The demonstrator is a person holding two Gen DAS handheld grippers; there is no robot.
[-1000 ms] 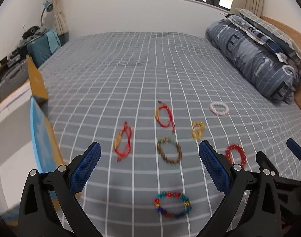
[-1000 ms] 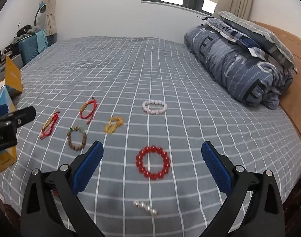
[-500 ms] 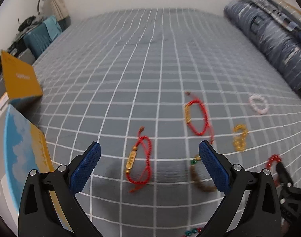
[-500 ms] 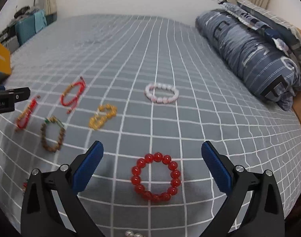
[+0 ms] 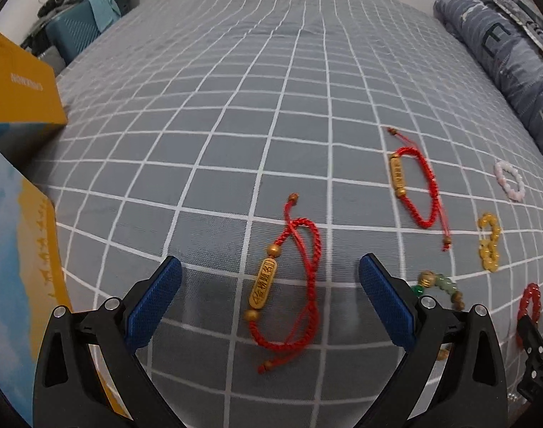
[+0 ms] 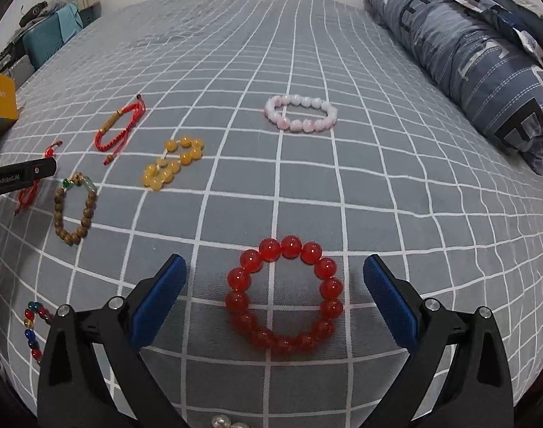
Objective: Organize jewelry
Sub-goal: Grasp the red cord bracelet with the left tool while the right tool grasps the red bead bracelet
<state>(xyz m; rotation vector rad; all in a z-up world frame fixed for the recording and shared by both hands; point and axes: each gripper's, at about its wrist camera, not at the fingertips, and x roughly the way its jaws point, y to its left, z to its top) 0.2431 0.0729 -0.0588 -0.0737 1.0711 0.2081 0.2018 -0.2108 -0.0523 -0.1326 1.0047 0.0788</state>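
bracelets lie spread on the grey checked bed sheet (image 6: 307,53); left claw (image 5: 269,294) is wide apart over the red woven cord bracelet with a gold bar charm (image 5: 285,285); right claw (image 6: 275,294) is wide apart over the big red round-bead bracelet (image 6: 285,294); cord looks light and floppy, so pinch the hard charm; beads look smooth and slippery, so grab across one side.

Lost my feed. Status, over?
Left gripper open over red cord bracelet. Right gripper open over red bead bracelet. Nothing between, over.
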